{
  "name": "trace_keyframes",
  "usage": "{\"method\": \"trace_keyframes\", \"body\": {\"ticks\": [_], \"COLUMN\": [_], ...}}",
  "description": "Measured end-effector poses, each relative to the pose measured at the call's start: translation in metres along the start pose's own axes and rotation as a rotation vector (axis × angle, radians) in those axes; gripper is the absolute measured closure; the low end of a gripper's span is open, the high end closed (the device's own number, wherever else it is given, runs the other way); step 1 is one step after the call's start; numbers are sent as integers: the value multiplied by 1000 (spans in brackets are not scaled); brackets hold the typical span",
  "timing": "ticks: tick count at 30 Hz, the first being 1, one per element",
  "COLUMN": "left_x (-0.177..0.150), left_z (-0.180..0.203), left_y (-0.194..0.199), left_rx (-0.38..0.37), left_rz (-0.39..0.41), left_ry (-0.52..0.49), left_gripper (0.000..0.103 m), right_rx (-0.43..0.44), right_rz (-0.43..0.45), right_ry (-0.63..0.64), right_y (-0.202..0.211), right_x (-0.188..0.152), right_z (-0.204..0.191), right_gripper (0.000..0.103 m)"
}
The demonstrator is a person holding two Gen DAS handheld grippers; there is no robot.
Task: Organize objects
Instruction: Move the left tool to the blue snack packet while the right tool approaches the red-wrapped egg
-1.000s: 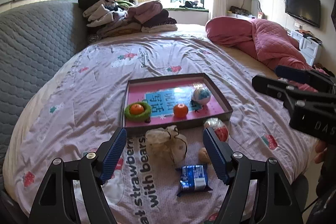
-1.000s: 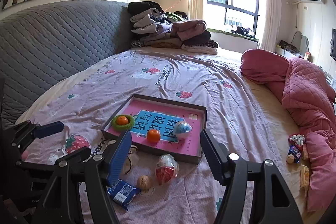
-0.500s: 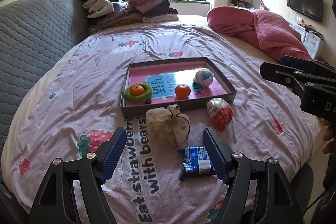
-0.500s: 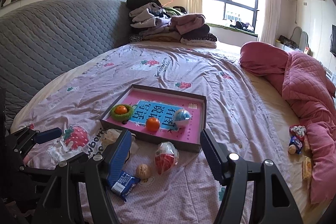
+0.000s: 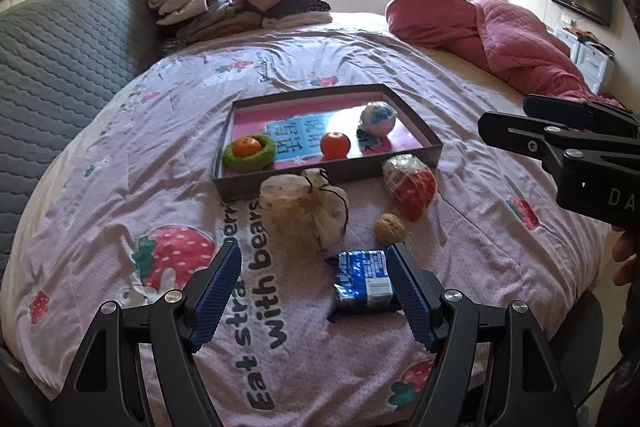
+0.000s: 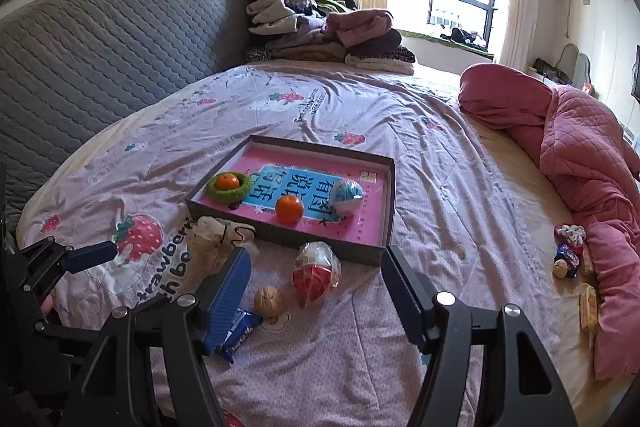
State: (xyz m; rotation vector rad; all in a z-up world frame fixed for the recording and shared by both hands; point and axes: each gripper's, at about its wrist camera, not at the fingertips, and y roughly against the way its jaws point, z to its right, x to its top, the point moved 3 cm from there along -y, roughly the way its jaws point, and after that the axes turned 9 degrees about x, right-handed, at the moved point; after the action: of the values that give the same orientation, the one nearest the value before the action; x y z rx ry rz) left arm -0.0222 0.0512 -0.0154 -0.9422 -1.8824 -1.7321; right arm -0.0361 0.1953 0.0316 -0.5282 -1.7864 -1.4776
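A shallow pink-bottomed tray [image 5: 434, 145] [image 6: 390, 203] lies on the bed with an orange in a green ring [image 5: 249, 150] [image 6: 228, 183], a loose orange [image 5: 335, 145] [image 6: 289, 208] and a blue-white ball [image 5: 378, 117] [image 6: 347, 195] in it. In front of it lie a cream mesh pouch [image 5: 304, 203] [image 6: 216, 237], a red-white wrapped egg [image 5: 410, 185] [image 6: 316, 273], a walnut [image 5: 389, 227] [image 6: 269, 301] and a blue snack packet [image 5: 362, 283] [image 6: 240, 333]. My left gripper [image 5: 314, 297] is open and empty above the sheet, the packet by its right finger. My right gripper [image 6: 316, 301] is open and empty over the walnut and egg.
The bed has a lilac strawberry sheet [image 5: 160, 163]. A grey quilted headboard [image 6: 100, 47] stands at left, folded clothes [image 6: 320, 31] at the back, a pink quilt [image 6: 580, 155] at right with several small snacks [image 6: 568, 259] beside it.
Both grippers have come down toward the bed; the tray and the loose items look larger and higher in both views. Both pairs of jaws stay equally wide.
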Motion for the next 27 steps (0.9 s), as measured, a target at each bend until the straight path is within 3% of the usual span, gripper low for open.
{"method": "trace_keyframes", "body": {"ticks": [27], "left_x": [-32], "left_z": [25], "left_y": [-23], "left_rx": [-41], "left_rz": [-73], "left_ry": [-34], "left_gripper": [27], "right_rx": [6], "right_rz": [-70], "right_ry": [-12], "right_y": [-27], "right_x": [-29], "right_z": [5], "right_gripper": [36]}}
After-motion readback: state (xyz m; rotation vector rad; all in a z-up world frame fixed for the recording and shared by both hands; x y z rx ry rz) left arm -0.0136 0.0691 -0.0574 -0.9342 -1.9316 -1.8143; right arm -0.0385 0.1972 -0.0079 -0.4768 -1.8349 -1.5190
